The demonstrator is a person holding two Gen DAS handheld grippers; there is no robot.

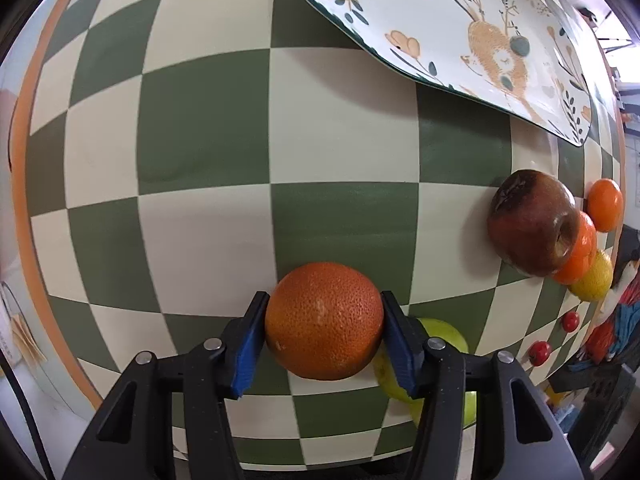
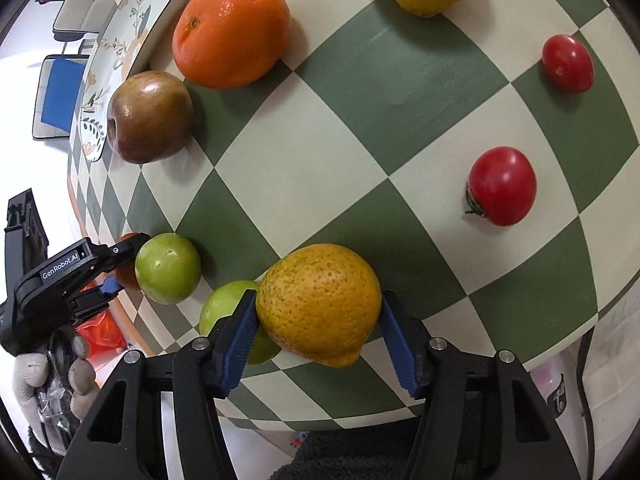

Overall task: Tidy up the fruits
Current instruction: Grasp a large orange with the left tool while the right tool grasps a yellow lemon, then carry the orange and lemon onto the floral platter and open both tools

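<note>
Gripping from both sides, the left tool (image 1: 324, 336) is clenched on a large orange (image 1: 324, 320) low over the checked worktop (image 1: 208, 128), while the right tool (image 2: 318, 326) has its blue pads against a yellow-orange citrus (image 2: 319, 304) near the worktop's front edge. Two green fruits (image 2: 168, 268) lie just beside each tool, so a sideways swing could knock one into a roll toward the edge. Farther off, the brown apple (image 2: 150, 116) and a tangerine (image 2: 232, 34) crowd the patterned tray (image 1: 460, 20), and a round fruit released on its rim could roll back off.
</note>
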